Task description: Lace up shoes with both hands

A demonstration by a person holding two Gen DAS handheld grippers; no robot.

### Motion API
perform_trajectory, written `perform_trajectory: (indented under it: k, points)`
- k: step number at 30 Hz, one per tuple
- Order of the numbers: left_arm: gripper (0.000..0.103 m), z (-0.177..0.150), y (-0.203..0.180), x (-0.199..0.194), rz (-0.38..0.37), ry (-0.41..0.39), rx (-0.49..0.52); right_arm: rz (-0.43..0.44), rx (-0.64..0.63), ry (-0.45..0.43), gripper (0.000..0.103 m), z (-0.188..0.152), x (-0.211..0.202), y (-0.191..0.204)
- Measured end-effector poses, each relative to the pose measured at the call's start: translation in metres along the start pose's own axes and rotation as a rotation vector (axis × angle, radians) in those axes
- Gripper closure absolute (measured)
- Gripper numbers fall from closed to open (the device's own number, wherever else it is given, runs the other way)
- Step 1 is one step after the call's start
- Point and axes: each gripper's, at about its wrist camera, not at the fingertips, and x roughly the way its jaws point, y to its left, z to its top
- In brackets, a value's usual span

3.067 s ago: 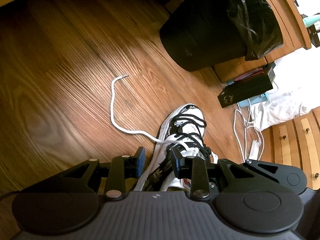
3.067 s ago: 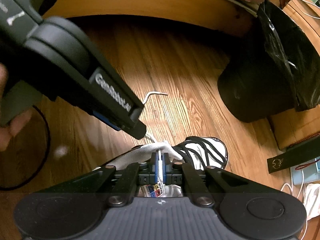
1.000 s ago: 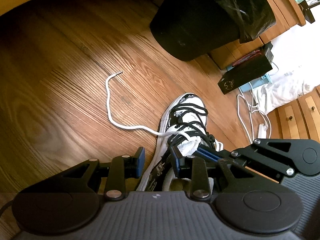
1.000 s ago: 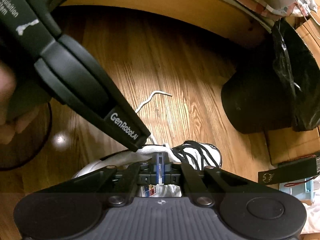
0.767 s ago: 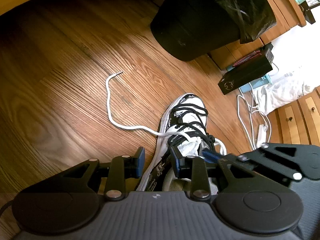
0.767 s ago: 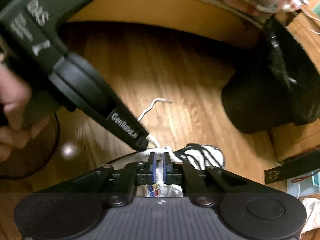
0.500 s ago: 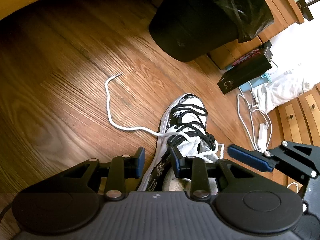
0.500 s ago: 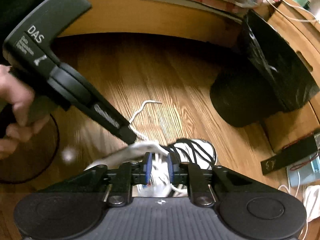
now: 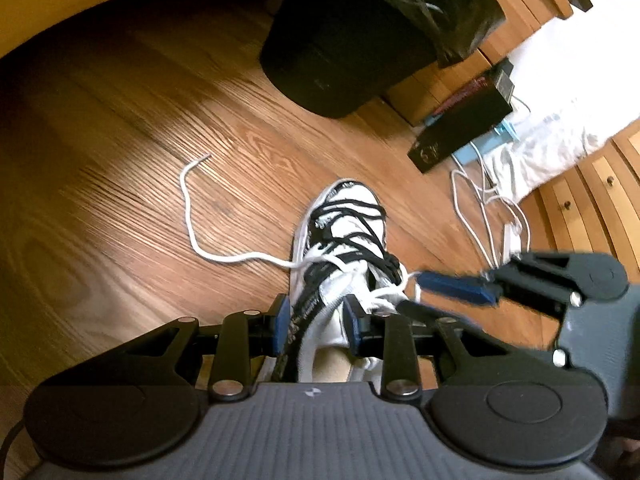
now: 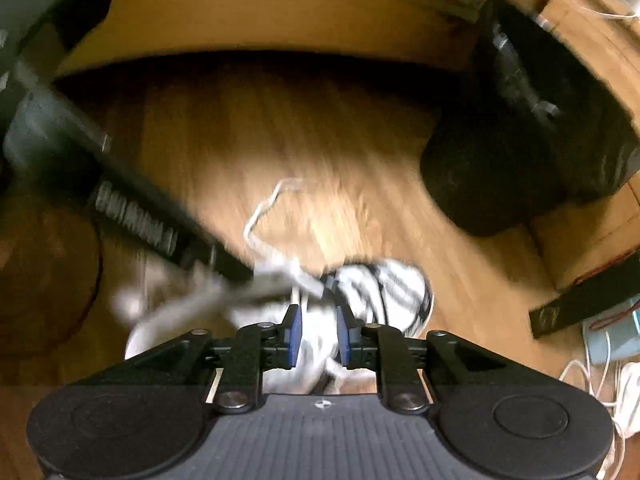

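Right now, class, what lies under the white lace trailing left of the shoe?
Bare wooden floor lies under the white lace, which snakes away from the shoe. Nothing else shows beneath it. Its near end disappears among the black laces, so the threading there is hidden.

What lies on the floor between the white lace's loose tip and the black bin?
Bare wooden floor separates white lace tip from black bin; left wrist view shows it.

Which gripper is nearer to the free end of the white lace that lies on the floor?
Left, probably. The left gripper straddles the shoe on the side where the lace end lies; the right gripper is across the shoe.
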Motion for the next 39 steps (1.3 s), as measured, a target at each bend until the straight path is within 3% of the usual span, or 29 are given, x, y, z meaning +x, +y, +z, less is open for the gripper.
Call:
perform_trajectory:
  k: [4, 7, 13, 16, 18, 21, 23, 26, 29, 34, 36, 39]
  points:
    - [0.055, 0.0, -0.009, -0.003, 0.025, -0.005, 0.059, 0.029, -0.003, -0.009, 0.079, -0.003, 0.001, -0.002]
    - [0.055, -0.001, -0.013, -0.002, 0.0, -0.005, 0.075, 0.121, 0.058, -0.011, 0.071, -0.009, 0.0, -0.009]
    - [0.055, -0.003, -0.021, -0.004, -0.008, -0.011, 0.112, 0.053, 0.086, -0.133, 0.071, -0.019, -0.011, -0.013]
    - [0.055, -0.003, -0.023, -0.007, 0.026, -0.035, 0.122, 0.119, 0.124, -0.167, 0.071, -0.023, -0.012, -0.017]
    - [0.055, -0.004, -0.023, -0.01, 0.062, -0.071, 0.13, 0.101, 0.127, -0.214, 0.07, -0.025, -0.017, -0.015]
    - [0.051, -0.003, -0.027, -0.015, 0.116, -0.124, 0.149, 0.072, 0.104, -0.244, 0.052, -0.02, -0.026, -0.011]
    - [0.046, -0.002, -0.031, -0.019, 0.147, -0.163, 0.172, 0.066, 0.101, -0.218, 0.046, -0.018, -0.023, -0.011]
    - [0.044, -0.002, -0.034, -0.024, 0.152, -0.192, 0.181, 0.038, 0.051, -0.199, 0.046, -0.022, -0.023, -0.005]
    - [0.039, -0.002, -0.035, -0.029, 0.132, -0.196, 0.187, -0.002, -0.049, -0.147, 0.055, -0.025, -0.016, 0.002]
    - [0.03, -0.002, -0.041, -0.034, 0.164, -0.225, 0.21, 0.005, -0.084, -0.114, 0.06, -0.014, -0.012, 0.003]
    - [0.031, -0.002, -0.041, -0.036, 0.173, -0.23, 0.203, -0.036, -0.115, -0.109, 0.078, -0.01, -0.011, 0.004]
    - [0.032, -0.002, -0.037, -0.035, 0.211, -0.229, 0.183, -0.07, -0.158, -0.093, 0.082, -0.006, -0.009, 0.007]
